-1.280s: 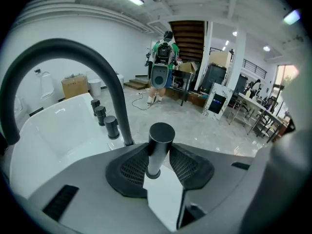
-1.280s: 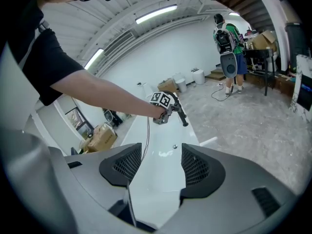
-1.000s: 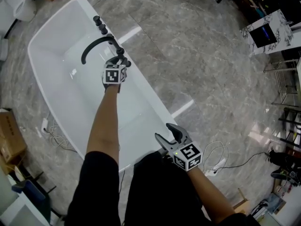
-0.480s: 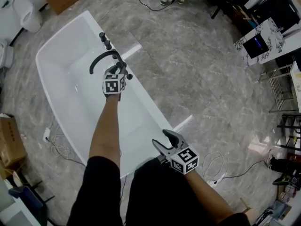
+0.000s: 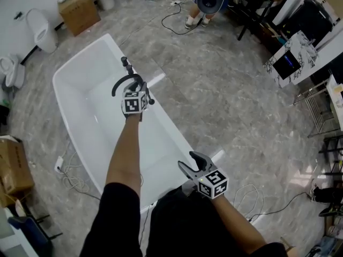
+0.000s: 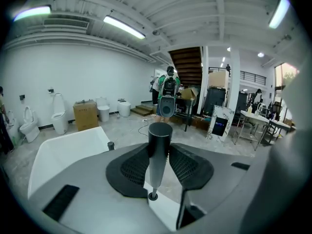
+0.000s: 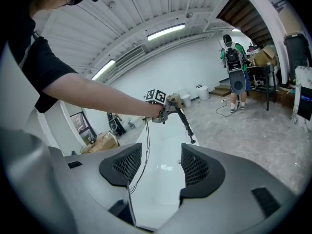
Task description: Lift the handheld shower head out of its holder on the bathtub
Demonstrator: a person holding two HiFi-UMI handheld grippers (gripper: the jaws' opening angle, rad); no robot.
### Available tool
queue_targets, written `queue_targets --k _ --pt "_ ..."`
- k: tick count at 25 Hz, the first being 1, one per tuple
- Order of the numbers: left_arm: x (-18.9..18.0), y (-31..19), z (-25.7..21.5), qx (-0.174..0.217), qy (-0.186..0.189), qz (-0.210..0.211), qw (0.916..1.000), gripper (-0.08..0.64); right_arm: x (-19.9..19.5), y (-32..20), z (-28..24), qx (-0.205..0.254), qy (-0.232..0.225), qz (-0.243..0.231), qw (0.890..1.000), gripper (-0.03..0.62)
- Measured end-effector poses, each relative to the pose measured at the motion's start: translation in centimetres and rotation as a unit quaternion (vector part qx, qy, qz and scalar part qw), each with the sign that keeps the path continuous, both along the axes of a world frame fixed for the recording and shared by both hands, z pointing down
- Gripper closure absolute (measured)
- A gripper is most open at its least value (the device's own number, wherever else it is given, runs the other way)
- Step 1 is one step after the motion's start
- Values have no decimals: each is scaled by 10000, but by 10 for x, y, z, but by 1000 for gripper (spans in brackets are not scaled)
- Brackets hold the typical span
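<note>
Left to right. My left gripper (image 5: 138, 90): pads clamped on the black shower head (image 6: 159, 150), held upright above the white bathtub's (image 5: 88, 125) far rim. My right gripper (image 5: 191, 162): jaws apart, empty, at the tub's near end.

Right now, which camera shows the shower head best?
Left gripper view: the shower head fills the centre, clamped in the left tool. Right gripper view shows it small, sideways; head view, mostly hidden.
</note>
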State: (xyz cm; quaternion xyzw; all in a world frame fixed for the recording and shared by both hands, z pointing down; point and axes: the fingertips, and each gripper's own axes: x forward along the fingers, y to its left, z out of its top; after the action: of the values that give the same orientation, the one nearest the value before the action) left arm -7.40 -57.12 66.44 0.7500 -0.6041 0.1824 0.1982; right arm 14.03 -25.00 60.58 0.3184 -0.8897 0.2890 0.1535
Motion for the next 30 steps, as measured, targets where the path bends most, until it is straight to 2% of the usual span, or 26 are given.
queue_targets --k 5,11,19,27,30 --pt "4 8 -40 198 -105 64 9997 437 -4 17 -18 177 -57 -66 9998 368" --pt "-4 11 -81 403 -134 -82 9991 437 -1 28 -30 324 -106 21 9994 368" --pt "-6 20 -124 668 1 -285 9974 439 -4 9 -55 498 -425 340 9973 368" --pt "-1 21 -161 873 -156 -115 9960 439 -21 -19 -91 904 -380 292 9948 368" --pt "-3 19 -175 964 -154 -127 9951 439 -31 -30 -110 1133 -328 260 9927 400"
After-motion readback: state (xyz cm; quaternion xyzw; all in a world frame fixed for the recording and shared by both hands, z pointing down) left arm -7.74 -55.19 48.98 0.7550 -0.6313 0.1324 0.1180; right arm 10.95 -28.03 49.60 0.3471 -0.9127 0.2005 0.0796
